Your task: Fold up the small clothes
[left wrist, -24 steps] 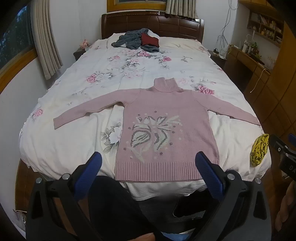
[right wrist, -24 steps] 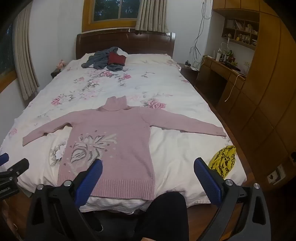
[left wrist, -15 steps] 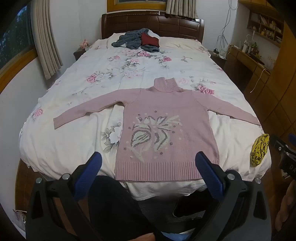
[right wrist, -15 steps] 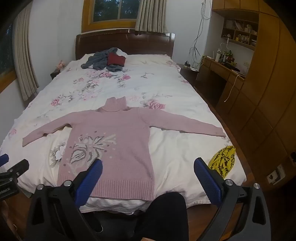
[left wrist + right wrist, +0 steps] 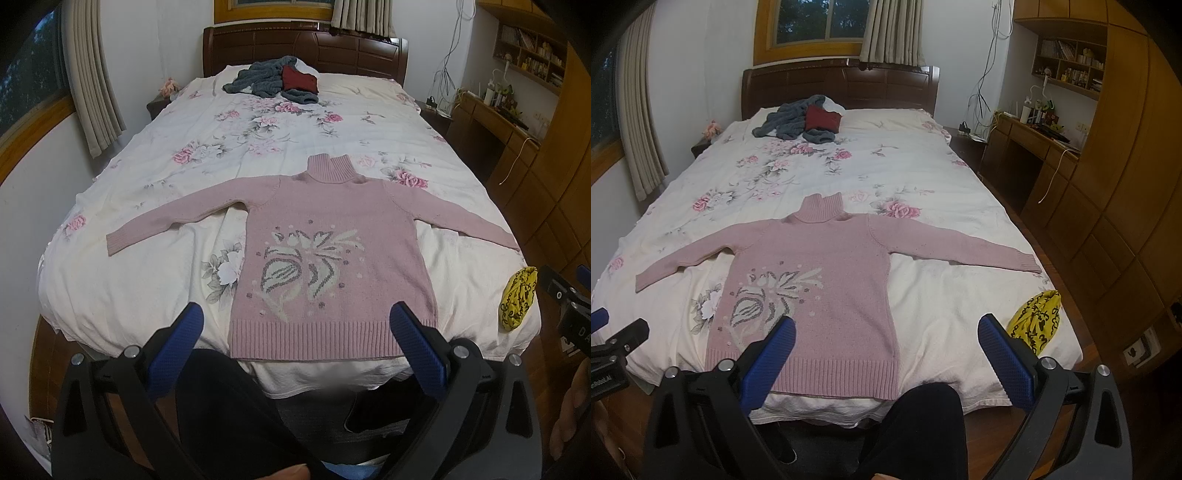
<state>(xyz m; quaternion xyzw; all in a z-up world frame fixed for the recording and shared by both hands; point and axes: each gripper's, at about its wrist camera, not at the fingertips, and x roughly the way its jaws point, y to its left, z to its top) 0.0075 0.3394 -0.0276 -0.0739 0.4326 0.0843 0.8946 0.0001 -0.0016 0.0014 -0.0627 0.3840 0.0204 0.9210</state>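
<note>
Nothing has moved since the earlier frames: both grippers idle at the foot of the bed, sweater untouched.

Left gripper [image 5: 295, 334] and right gripper [image 5: 886, 345] hover short of the bed [image 5: 110, 295], blue fingers [image 5: 173, 350] spread wide, holding nothing. Pink turtleneck sweater [image 5: 332, 251] lies flat, front up, near the foot edge, hem toward the cameras, both sleeves out sideways, right cuff [image 5: 1028, 263] close to the bed's side edge. Looks like a soft, limp, medium-weight knit: it will sag and stretch if lifted by 1 point, but should not slip. Best holds are probably the ribbed cuffs or the shoulder seams for folding the sleeves in, then the ribbed hem corners. No containers in view; only loose items, a yellow patterned cloth [image 5: 1036, 319] at the bed's corner and a grey and red clothes pile [image 5: 275, 79] by the headboard.
</note>
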